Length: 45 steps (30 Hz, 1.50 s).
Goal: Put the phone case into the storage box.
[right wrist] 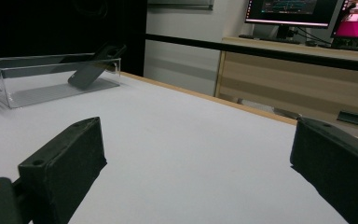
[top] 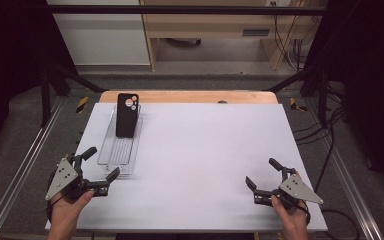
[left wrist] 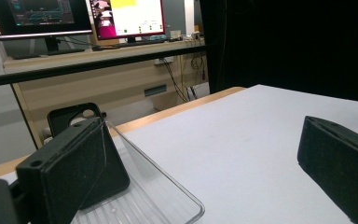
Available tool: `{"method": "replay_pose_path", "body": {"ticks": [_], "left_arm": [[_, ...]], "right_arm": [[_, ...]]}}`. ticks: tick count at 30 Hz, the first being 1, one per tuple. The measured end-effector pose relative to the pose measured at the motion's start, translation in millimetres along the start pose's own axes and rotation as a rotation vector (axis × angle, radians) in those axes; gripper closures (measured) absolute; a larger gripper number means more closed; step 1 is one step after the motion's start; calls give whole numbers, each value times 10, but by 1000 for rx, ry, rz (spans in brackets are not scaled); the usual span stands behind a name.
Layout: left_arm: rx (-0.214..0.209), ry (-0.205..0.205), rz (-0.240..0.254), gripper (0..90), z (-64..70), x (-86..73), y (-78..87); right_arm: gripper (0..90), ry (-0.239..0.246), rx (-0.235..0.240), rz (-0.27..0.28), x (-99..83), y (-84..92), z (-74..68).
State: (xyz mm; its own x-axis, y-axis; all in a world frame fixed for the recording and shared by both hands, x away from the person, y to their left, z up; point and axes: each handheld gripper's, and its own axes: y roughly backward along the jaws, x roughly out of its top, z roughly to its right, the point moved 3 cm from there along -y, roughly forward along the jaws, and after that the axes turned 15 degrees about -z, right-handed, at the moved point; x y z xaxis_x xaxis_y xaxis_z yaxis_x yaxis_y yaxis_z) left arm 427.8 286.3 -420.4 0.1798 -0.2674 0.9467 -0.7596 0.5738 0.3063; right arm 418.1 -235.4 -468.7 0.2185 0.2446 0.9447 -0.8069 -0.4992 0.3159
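While the black phone case [top: 127, 115] is leaning tilted in the clear tray's [top: 111, 155] far end, the left gripper [top: 100, 169] is hovering spread beside the near end, the right gripper [top: 263, 175] gaping well apart; reaching carelessly risks knocking the light tray sideways.

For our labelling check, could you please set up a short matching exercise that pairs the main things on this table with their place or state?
Things:
1. black phone case
2. clear plastic tray
3. left tongs
4. right tongs

Place or state:
A. open and empty, at the near right of the white table
B. propped tilted against the far end wall of the tray
C. open and empty, just beside the tray's near end
D. lies lengthwise along the table's left side

Pairs: 1-B, 2-D, 3-C, 4-A
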Motion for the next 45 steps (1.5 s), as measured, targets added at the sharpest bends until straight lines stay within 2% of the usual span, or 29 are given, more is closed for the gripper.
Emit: {"method": "replay_pose_path", "body": {"ticks": [10, 22, 25, 36, 42, 45], "left_arm": [[-11, 7, -13, 6, -2, -75, -61], [-4, 17, -29, 6, -74, -171, -114], [-5, 31, -33, 6, -93, -194, -127], [-27, 16, -44, 6, -5, -205, -183], [-35, 3, -53, 6, 61, -218, -220], [-37, -4, -58, 6, 78, -222, -231]], "right_arm": [[34, -1, 1, -5, -4, -9, -1], [34, 2, 0, -6, -6, -13, 6], [33, 1, 1, -7, -6, -14, 6], [32, -19, -12, -16, -12, -48, 43], [38, -55, -55, -69, -40, -161, 132], [38, -60, -63, -74, -43, -169, 137]]}}
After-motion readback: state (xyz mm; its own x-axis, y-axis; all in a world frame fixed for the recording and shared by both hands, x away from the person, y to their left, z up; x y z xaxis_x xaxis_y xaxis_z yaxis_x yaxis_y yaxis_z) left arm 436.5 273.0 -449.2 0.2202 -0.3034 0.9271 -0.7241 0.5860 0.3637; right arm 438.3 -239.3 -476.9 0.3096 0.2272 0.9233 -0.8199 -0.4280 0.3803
